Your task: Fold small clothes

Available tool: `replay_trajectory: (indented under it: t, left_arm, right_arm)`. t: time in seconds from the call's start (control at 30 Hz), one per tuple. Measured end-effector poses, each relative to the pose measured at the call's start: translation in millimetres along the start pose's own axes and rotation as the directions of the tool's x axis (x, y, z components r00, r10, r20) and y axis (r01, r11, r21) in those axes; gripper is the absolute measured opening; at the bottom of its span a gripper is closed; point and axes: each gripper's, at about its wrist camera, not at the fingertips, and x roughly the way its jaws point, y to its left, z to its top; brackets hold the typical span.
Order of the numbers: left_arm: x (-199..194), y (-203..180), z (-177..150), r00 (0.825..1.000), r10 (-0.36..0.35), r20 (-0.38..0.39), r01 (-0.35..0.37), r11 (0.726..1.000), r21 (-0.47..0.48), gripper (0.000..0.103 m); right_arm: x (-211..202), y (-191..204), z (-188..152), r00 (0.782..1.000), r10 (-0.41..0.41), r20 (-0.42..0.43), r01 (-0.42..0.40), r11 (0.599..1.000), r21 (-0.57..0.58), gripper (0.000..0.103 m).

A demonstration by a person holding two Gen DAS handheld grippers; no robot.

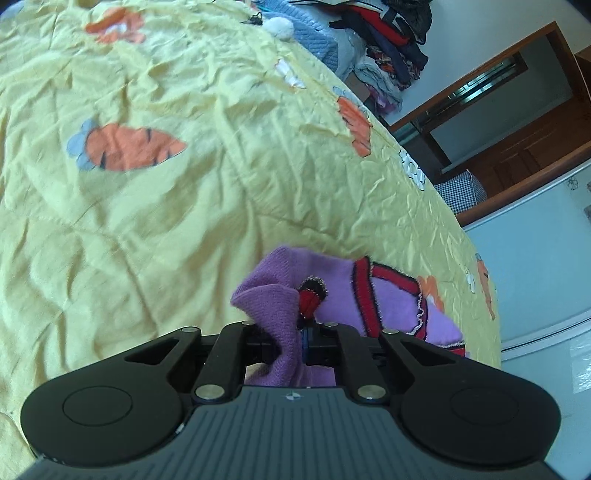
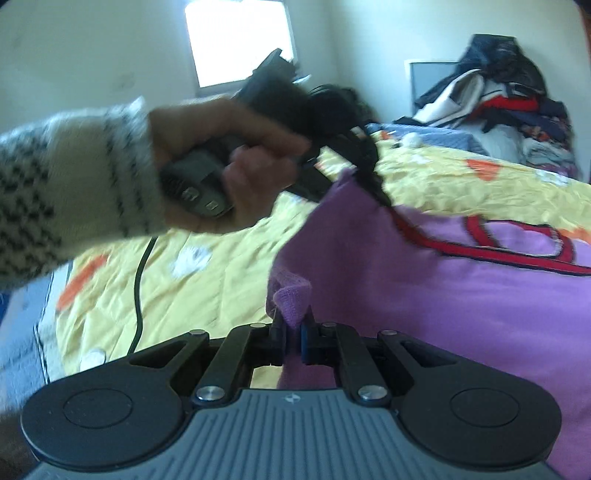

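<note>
my left tool [image 1: 301,338] is pressed together on a bunched fold of the purple knit garment [image 1: 391,295], lifting it above the yellow bedspread [image 1: 184,221] near the bed's right edge. my right tool [image 2: 293,341] pinches another purple fold of the same garment, whose red-trimmed panel [image 2: 517,251] spreads to the right. in the right wrist view, my left hand [image 2: 229,162], in a speckled white sleeve [image 2: 66,177], grips the other tool's handle; the view is blurred. a clothes pile [image 1: 391,40] lies at the far side, beyond a blue knit item [image 1: 310,33].
</note>
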Motion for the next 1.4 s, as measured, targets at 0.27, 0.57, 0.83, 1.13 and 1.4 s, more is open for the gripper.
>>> replay_trajectory:
  t: [0.27, 0.57, 0.83, 1.13, 1.4]
  left_arm:
    - [25, -58, -3, 0.999, 0.032, -0.014, -0.032, 0.999, 0.012, 0.013]
    - [89, -136, -19, 0.997, 0.049, -0.064, -0.045, 0.997, 0.067, 0.013]
    - [142, -198, -41, 0.993, 0.043, -0.107, -0.029, 0.991, 0.128, 0.013]
    - [190, -269, -73, 0.988, 0.059, -0.142, -0.025, 0.973, 0.231, 0.013]
    - [214, -324, -109, 0.987, 0.106, -0.118, -0.054, 0.925, 0.375, 0.013]
  right_arm:
    - [-45, -77, -4, 0.997, -0.027, 0.066, 0.013, 0.98, 0.196, 0.006]
    - [-96, -160, -28, 0.988, -0.089, 0.127, 0.027, 0.906, 0.423, 0.006]
    - [-136, -208, -49, 0.975, -0.16, 0.156, 0.056, 0.851, 0.522, 0.006]
    - [-175, -254, -79, 0.96, -0.24, 0.146, 0.098, 0.772, 0.628, 0.006]
    - [-199, -265, -101, 0.95, -0.284, 0.128, 0.13, 0.735, 0.666, 0.006]
